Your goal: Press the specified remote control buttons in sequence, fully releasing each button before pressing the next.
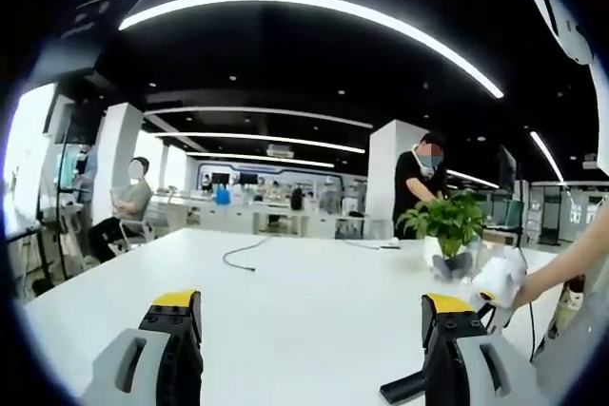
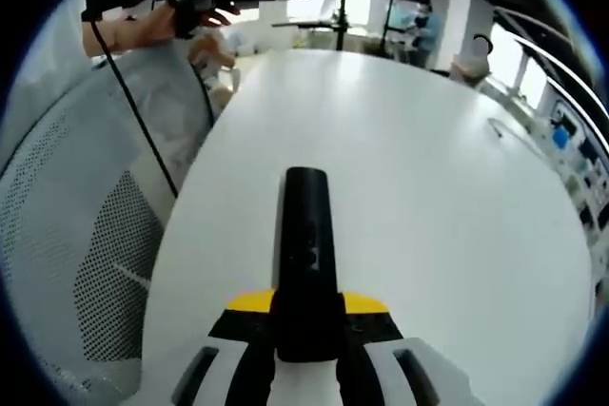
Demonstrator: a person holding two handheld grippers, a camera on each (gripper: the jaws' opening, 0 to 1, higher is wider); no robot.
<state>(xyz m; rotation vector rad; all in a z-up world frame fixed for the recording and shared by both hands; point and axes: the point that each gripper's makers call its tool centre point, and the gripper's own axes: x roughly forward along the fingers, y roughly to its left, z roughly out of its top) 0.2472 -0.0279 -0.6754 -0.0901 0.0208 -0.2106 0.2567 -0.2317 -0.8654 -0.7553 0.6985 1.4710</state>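
An open-plan office with strip lights overhead surrounds a broad white bench (image 1: 304,282), on which a potted plant (image 1: 447,225) stands toward the far right corner and a loose black cable (image 1: 245,254) lies mid-surface; people sit and stand in the background. In the right gripper view, the right gripper (image 2: 306,325) has its fingers closed on the near end of a slim black remote control (image 2: 304,235), which juts forward above the bench near its left edge. The left gripper (image 1: 314,330) hovers over the bench with its fingers spread wide and nothing between them; in the right gripper view it appears raised at the upper left, held by a hand (image 2: 143,26). The remote seems held steady but no button is being pressed, so the step in hand looks like the set-up before the first press. The next move probably calls for bringing one left fingertip down onto the specified button, squarely, then lifting fully clear.
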